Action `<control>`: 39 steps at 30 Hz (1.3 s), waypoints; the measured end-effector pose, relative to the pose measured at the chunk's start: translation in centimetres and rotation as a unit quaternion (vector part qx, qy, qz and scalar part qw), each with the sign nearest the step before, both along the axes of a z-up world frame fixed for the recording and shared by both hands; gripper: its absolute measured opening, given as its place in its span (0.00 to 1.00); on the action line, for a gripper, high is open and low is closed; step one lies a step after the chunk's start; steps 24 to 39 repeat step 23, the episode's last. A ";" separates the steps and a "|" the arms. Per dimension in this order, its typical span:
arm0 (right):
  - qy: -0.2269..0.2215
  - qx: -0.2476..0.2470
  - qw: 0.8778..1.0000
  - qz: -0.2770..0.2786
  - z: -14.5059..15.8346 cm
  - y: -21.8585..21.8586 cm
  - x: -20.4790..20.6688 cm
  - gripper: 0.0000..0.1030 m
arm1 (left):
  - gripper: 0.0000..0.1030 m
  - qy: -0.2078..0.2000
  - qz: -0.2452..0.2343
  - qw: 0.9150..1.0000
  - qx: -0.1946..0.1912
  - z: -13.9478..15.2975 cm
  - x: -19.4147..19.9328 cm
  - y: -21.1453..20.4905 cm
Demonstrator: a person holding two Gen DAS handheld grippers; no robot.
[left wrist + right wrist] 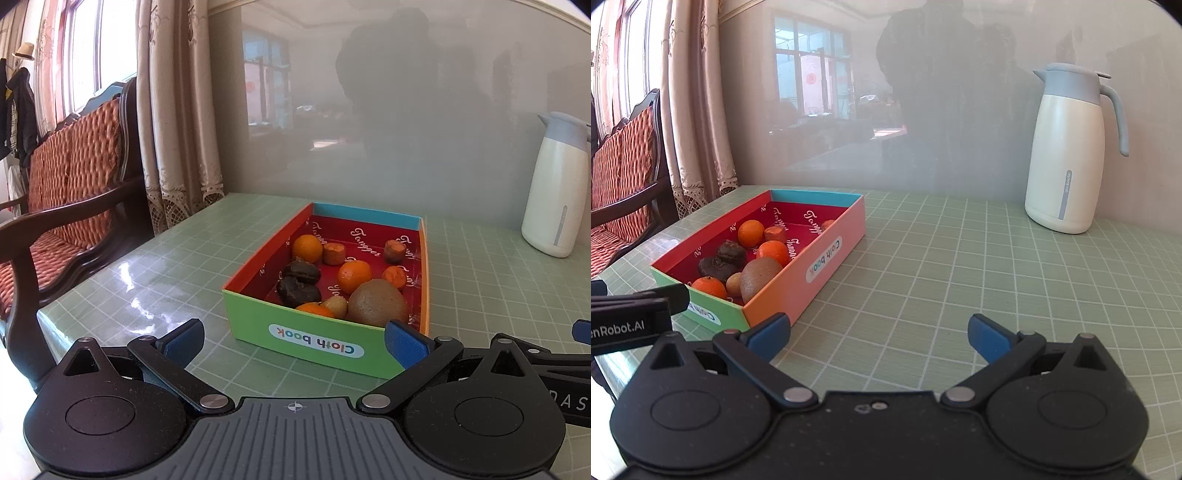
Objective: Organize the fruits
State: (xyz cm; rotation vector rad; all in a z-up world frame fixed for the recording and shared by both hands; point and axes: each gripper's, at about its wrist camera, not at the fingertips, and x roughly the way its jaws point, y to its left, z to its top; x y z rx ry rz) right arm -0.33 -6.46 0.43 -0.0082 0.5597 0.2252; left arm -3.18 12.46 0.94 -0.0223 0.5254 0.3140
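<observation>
Open colourful box [317,343] – oranges [354,276], kiwi [376,303], dark fruits [298,291] inside

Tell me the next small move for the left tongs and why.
Probably ease the left tongs forward and up over the near green wall of the box, toward the big brown fruit. They are open and empty, low in front of that wall, and the fruit lies just behind it. The right tongs are also open, over bare table.
</observation>
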 end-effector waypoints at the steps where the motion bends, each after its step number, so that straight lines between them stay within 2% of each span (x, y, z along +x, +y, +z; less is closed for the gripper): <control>1: 0.000 0.000 1.000 0.000 0.0 0.0 0.0 1.00 | 1.00 0.000 -0.002 1.000 -0.001 0.0 0.0 0.0; 15: -0.001 0.002 1.000 0.002 0.1 0.1 0.0 1.00 | 1.00 0.003 -0.010 1.000 -0.015 0.0 0.3 0.4; 21: -0.001 0.010 1.000 0.001 0.2 -0.3 0.1 1.00 | 0.99 -0.013 -0.019 0.999 -0.034 0.1 -0.2 0.9; 39: 0.000 0.008 1.000 0.001 0.2 -0.2 0.2 1.00 | 1.00 -0.013 -0.014 0.999 -0.027 0.1 0.0 0.7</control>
